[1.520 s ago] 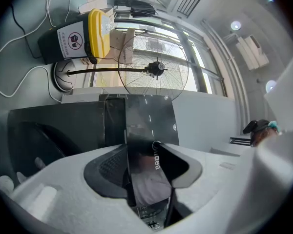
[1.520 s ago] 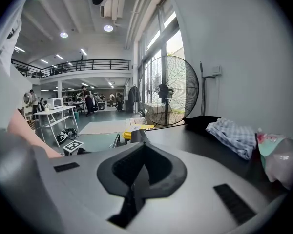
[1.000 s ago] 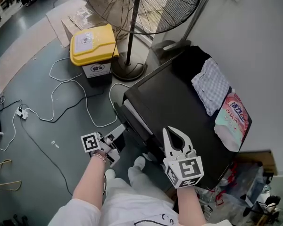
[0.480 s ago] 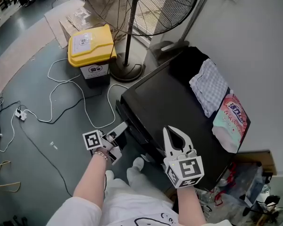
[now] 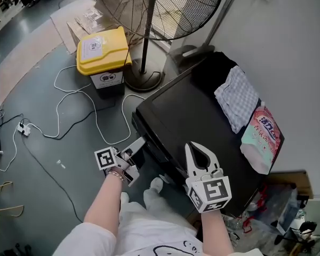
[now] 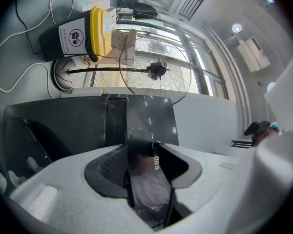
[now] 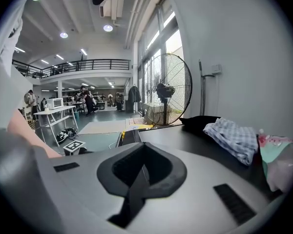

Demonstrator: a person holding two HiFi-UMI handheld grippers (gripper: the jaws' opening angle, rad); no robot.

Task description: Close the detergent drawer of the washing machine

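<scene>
Left gripper view shows the left gripper (image 6: 146,162) still clamping the unmoved, open detergent drawer (image 6: 151,118); the right gripper (image 5: 194,148) idles closed.

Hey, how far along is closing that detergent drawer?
Done: nothing yet; the drawer sticks out of the washing machine's front. In hand: the left gripper is clamped on the drawer's front panel. The right gripper hovers shut near the machine's front edge, idle. Left: push the drawer in flush, then let go.
</scene>
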